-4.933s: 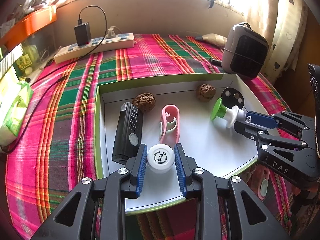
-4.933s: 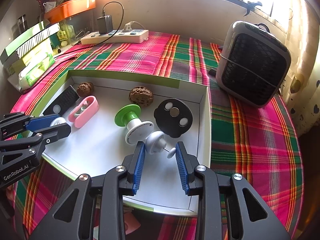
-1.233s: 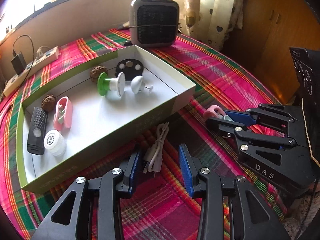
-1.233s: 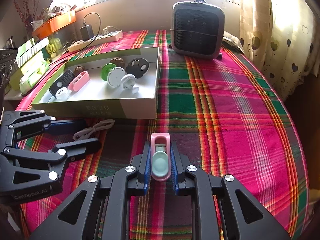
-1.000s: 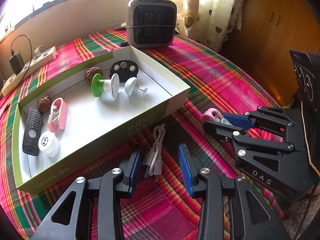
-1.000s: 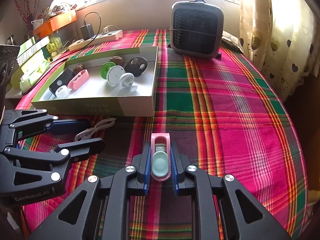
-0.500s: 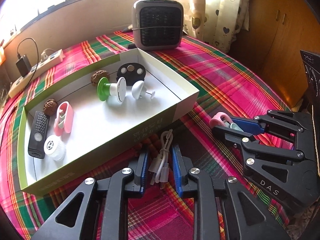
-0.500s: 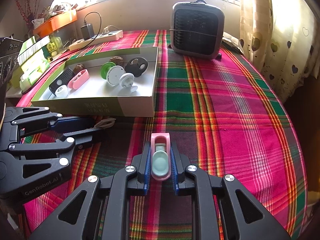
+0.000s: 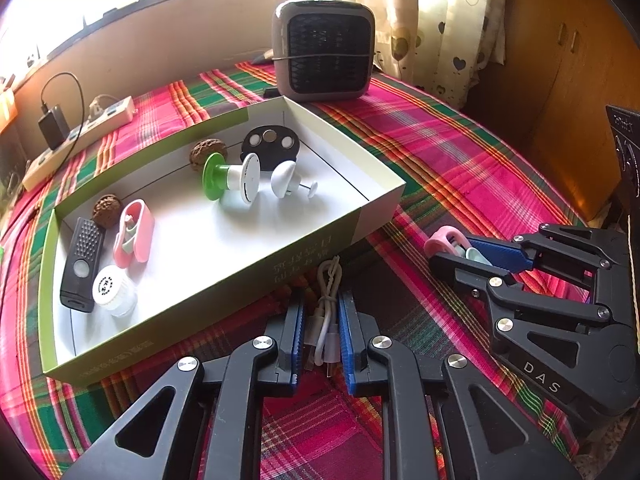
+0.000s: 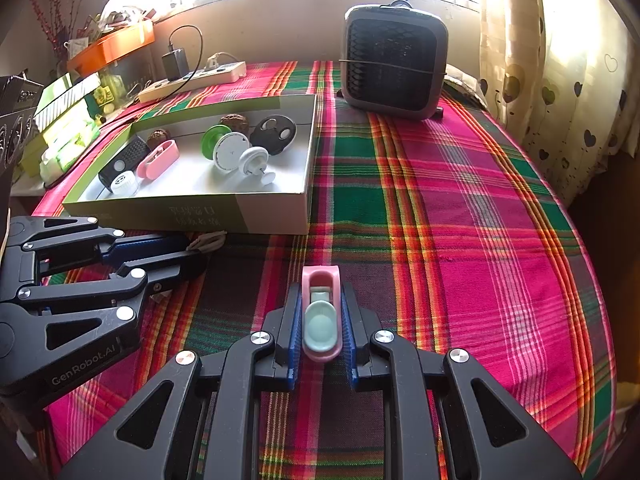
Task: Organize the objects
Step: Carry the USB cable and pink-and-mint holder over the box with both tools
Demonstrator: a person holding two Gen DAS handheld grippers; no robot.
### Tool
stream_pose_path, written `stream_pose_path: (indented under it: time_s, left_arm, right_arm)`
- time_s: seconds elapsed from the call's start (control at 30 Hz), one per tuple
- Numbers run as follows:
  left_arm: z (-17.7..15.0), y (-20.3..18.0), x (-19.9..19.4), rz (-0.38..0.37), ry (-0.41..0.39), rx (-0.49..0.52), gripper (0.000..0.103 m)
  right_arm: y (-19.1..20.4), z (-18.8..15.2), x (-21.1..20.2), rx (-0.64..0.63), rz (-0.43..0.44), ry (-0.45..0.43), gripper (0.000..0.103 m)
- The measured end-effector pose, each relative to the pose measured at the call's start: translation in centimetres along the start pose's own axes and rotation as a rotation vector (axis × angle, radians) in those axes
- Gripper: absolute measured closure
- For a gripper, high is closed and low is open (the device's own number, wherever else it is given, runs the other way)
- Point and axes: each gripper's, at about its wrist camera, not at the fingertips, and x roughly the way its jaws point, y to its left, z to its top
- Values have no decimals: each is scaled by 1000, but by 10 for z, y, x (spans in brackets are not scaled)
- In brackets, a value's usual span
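left gripper [image 9: 321,336] had just been closing; its blue pads now sat nearly together on the coiled white usb cable [image 9: 326,312], which lay on the plaid tablecloth [image 9: 460,152] just outside the near wall of the cardboard tray [image 9: 376,216]. pads appeared to touch the cable on both sides. cable's looped end pointed toward the tray wall, connector ends lay back between the fingers.

right gripper [image 10: 321,320] was clamped tight on a pink and mint clip-shaped holder [image 10: 321,316], held lengthwise between the pads, pink end poking forward past the fingertips. it sat low over the tablecloth, well to the right of the tray; could not tell whether the holder rested on the cloth.

inside the tray: black rectangular device [image 9: 82,258], white round cap [image 9: 110,286], second pink holder [image 9: 134,232], two walnuts [image 9: 106,210] [image 9: 208,154], green and white spool-shaped piece [image 9: 230,178], white knob with a pin [image 9: 286,180], black round disc [image 9: 270,144].

small grey heater [image 9: 324,46] stood beyond the tray's far corner. power strip [image 9: 78,140] lay at far left of the table.
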Motion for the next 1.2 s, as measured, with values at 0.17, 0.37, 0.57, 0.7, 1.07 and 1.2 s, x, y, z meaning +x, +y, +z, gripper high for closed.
stream_pose_path:
  time_s: [0.17, 0.37, 0.57, 0.7, 1.07, 1.2]
  left_arm:
    - [0, 0, 0, -1, -1, -2, 89]
    - [-2, -1, -2, -6, -2, -8, 89]
    - [-3, 0, -4, -13, -5, -18, 89]
    - [-4, 2, -6, -18, -10, -30, 91]
    - [-9, 4, -10, -27, -17, -37, 91]
    - [-10, 4, -12, -28, -22, -47, 91]
  right_arm:
    - [0, 0, 0, 0, 0, 0, 84]
    - [-1, -1, 0, 1, 1, 0, 84]
    - [-1, 0, 0, 5, 1, -2, 84]
    - [-1, -1, -1, 9, 5, -1, 84]
    - [1, -1, -5, 14, 14, -12, 84]
    - [3, -1, -8, 12, 16, -19, 84]
